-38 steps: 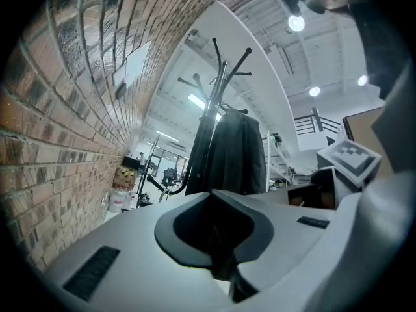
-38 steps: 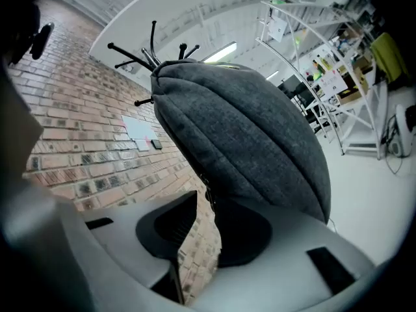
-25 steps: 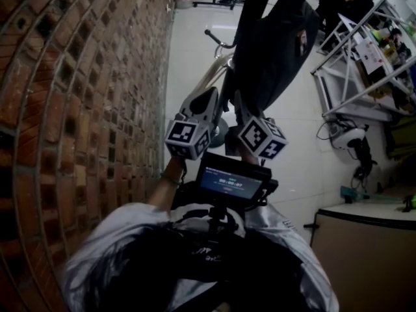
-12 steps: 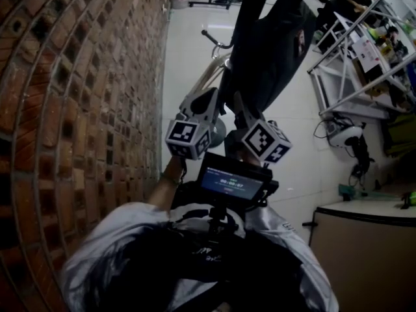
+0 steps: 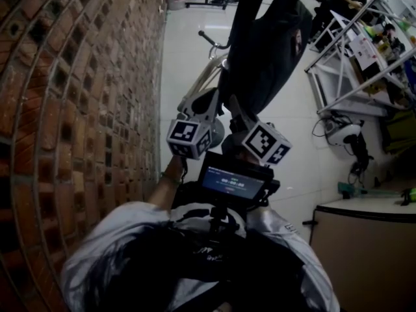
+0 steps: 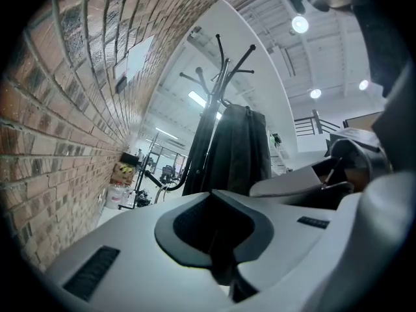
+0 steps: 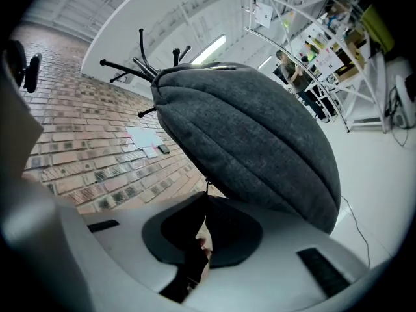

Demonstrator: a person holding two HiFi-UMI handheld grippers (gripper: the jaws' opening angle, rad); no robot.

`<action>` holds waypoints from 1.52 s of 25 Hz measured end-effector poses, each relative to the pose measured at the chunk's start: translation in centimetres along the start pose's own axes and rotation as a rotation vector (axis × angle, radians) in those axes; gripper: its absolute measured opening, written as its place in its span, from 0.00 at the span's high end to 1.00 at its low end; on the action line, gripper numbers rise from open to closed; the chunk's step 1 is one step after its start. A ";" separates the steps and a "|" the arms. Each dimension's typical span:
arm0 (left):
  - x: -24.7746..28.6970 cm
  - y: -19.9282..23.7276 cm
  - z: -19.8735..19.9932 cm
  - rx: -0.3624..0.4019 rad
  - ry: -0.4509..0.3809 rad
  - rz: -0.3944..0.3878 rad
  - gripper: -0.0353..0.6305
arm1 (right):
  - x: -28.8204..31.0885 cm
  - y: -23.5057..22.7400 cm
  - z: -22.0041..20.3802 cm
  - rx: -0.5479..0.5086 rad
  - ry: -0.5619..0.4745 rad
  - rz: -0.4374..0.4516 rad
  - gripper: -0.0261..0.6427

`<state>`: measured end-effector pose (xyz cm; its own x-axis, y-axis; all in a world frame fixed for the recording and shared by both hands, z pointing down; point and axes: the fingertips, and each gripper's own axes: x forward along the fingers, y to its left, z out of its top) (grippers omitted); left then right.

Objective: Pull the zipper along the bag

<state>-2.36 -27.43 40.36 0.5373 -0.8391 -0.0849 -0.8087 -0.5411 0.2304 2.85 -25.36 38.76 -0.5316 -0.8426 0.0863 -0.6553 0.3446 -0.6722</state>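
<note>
A dark grey bag (image 5: 266, 44) hangs from a black coat stand (image 6: 224, 57) beside the brick wall. Both grippers are raised level to its lower end. My right gripper (image 7: 205, 197) sits just under the bag's bulging side (image 7: 260, 142), shut on the small dark zipper pull (image 7: 207, 187) that hangs from the seam. In the head view it is the one with the right marker cube (image 5: 265, 143). My left gripper (image 6: 213, 192) has its jaws together. The bag (image 6: 237, 148) hangs right behind its tips, and I cannot tell whether fabric is pinched.
A brick wall (image 5: 65, 109) runs close along the left. A white metal frame (image 5: 351, 70) and people stand at the right, with a pale cabinet (image 5: 364, 239) at the lower right. A small screen (image 5: 233, 184) is mounted on the person's chest.
The right gripper has rolled slightly on the spot. Both grippers stay at the bag's lower end, with the same grip.
</note>
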 end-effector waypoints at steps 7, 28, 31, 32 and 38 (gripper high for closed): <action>0.1 0.0 -0.1 0.000 -0.007 -0.003 0.93 | 0.2 0.2 0.8 0.034 -0.013 0.002 0.97; 1.1 -1.8 -1.8 -0.015 0.007 -0.053 0.93 | 0.1 3.4 3.6 0.003 -0.008 0.025 0.93; 1.2 -1.9 -1.7 -0.015 0.005 -0.059 0.93 | 0.3 4.0 4.4 -0.004 -0.013 0.032 0.93; 1.2 -1.9 -1.7 -0.015 0.004 -0.060 0.93 | 0.3 4.3 4.6 -0.009 -0.013 0.031 0.92; 1.3 -2.0 -1.6 -0.026 0.002 -0.067 0.93 | 0.6 5.2 6.0 -0.006 -0.024 0.038 0.92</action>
<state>0.39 -27.37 41.37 0.5902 -0.8012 -0.0988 -0.7648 -0.5942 0.2492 2.28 -26.57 30.91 -0.5434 -0.8384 0.0430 -0.6382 0.3793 -0.6700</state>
